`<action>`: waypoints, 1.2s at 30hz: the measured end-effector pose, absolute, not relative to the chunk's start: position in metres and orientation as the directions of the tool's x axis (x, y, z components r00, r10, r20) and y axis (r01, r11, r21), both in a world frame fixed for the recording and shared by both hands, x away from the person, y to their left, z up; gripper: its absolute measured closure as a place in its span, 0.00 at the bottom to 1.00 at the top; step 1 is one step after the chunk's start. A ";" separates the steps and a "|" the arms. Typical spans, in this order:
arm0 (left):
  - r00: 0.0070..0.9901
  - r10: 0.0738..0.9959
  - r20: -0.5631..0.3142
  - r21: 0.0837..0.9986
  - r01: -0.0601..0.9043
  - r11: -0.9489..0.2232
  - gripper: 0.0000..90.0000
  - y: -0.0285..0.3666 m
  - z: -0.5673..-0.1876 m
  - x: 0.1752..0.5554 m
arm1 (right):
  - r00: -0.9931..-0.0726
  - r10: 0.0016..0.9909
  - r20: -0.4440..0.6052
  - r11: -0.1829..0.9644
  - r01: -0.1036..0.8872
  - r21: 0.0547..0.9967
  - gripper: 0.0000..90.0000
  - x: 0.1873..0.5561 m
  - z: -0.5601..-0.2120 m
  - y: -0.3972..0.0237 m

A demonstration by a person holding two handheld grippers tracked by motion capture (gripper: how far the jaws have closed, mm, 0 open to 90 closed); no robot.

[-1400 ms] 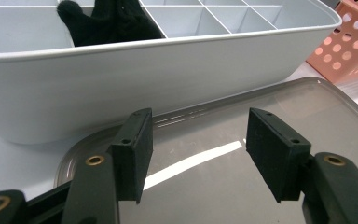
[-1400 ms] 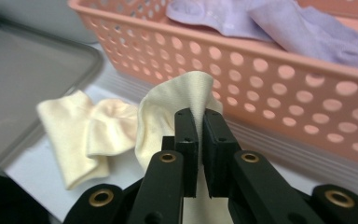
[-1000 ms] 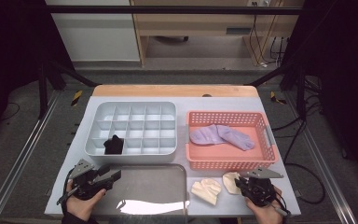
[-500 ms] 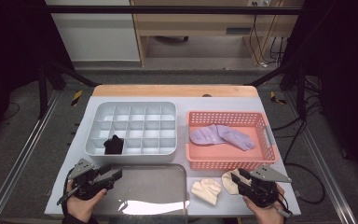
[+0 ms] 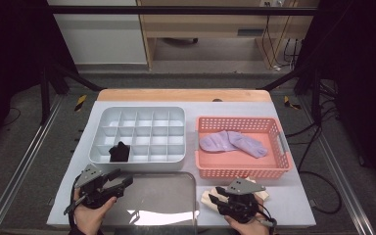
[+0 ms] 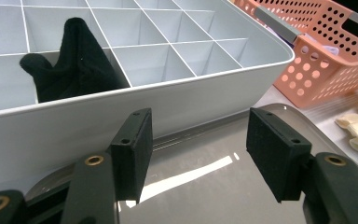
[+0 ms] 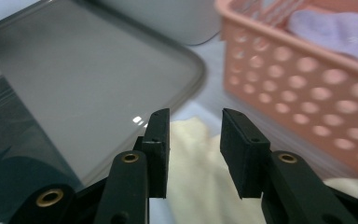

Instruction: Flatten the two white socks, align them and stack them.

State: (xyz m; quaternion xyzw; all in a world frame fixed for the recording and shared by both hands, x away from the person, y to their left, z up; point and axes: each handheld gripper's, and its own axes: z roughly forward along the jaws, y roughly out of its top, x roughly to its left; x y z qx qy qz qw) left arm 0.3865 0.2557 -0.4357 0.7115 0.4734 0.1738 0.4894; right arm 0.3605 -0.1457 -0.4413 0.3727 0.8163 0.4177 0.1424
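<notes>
At the bottom edge of the high view, right of centre, the right gripper point(image 5: 220, 197) hangs over a pale cream sock point(image 7: 200, 172) that lies on the white table point(image 5: 293, 196), in front of the basket. Its jaws have just been opening, and in the right gripper view they stand parted with a gap between the pads and nothing pinched; the cream cloth lies below and between them, apparently untouched. At the lower left of the high view the left gripper point(image 5: 120, 182) is released too, its black jaws wide apart above the near left corner of a flat, shiny grey metal tray point(image 5: 176, 196), holding nothing.

This looks like the start of a pick. The next move calls for the right gripper to sink until both pads straddle a fold of the sock, then close.

The sock's long axis seems to run across the frame in the high view, roughly along the table's near edge; which end is the toe I cannot tell.

Farther back, a black sock point(image 5: 119, 152) sits bunched in a front-row cell of the white plastic divided box point(image 5: 142, 113). To the right, lilac socks point(image 5: 232, 143) lie in the salmon-pink perforated plastic basket point(image 5: 240, 171).
</notes>
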 end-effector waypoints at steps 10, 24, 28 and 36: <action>0.493 0.841 -0.224 0.858 0.510 -0.070 0.45 0.253 -0.438 0.386 | -0.702 0.712 0.006 0.491 0.504 0.710 0.88 0.363 -0.462 -0.122; 0.489 0.843 -0.226 0.854 0.516 -0.070 0.45 0.252 -0.441 0.387 | -0.555 0.829 0.067 0.293 0.533 0.793 0.98 0.373 -0.439 -0.169; 0.488 0.844 -0.223 0.853 0.517 -0.073 0.45 0.251 -0.441 0.387 | -0.488 0.872 0.042 0.285 0.575 0.767 0.97 0.383 -0.451 -0.180; 0.490 0.845 -0.216 0.854 0.515 -0.080 0.45 0.251 -0.441 0.385 | -0.520 0.852 0.060 0.315 0.601 0.734 0.88 0.387 -0.462 -0.171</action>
